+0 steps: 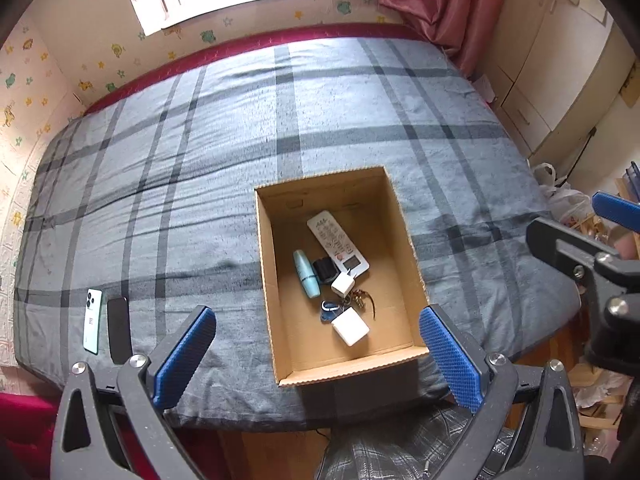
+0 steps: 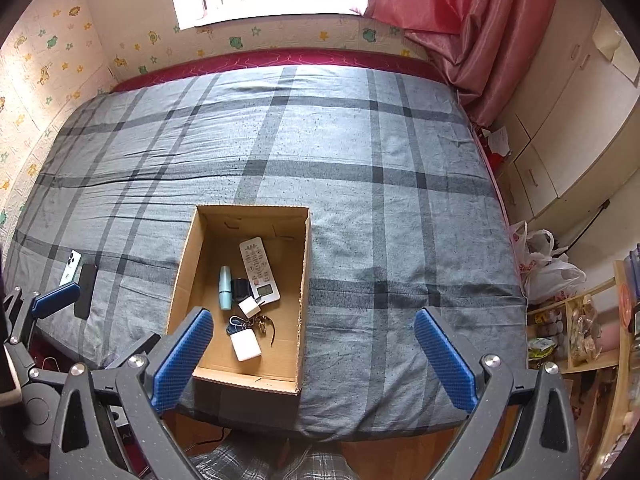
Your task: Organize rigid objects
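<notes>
Grey plaid cloth, soft and faintly creased, covers the bed (image 1: 320,120), with a crimson quilted strip along its far edge under a bright window. Pink satin curtain (image 2: 460,12) hangs at the far right corner; cartoon-sticker wallpaper lines the left wall. Near the bed's front edge sits an open corrugated cardboard box (image 1: 404,232), rectangular and plain brown. Inside lie a long white remote (image 1: 338,242), a pale blue tube (image 1: 306,274), two white cube chargers (image 1: 349,326), a small black block and a bunch of keys. At the front left corner two phones (image 1: 119,330) lie side by side, flat. Left gripper (image 1: 318,354): ribbed blue fingers wide apart, empty. Right gripper (image 2: 314,356): likewise spread, holding nothing.
</notes>
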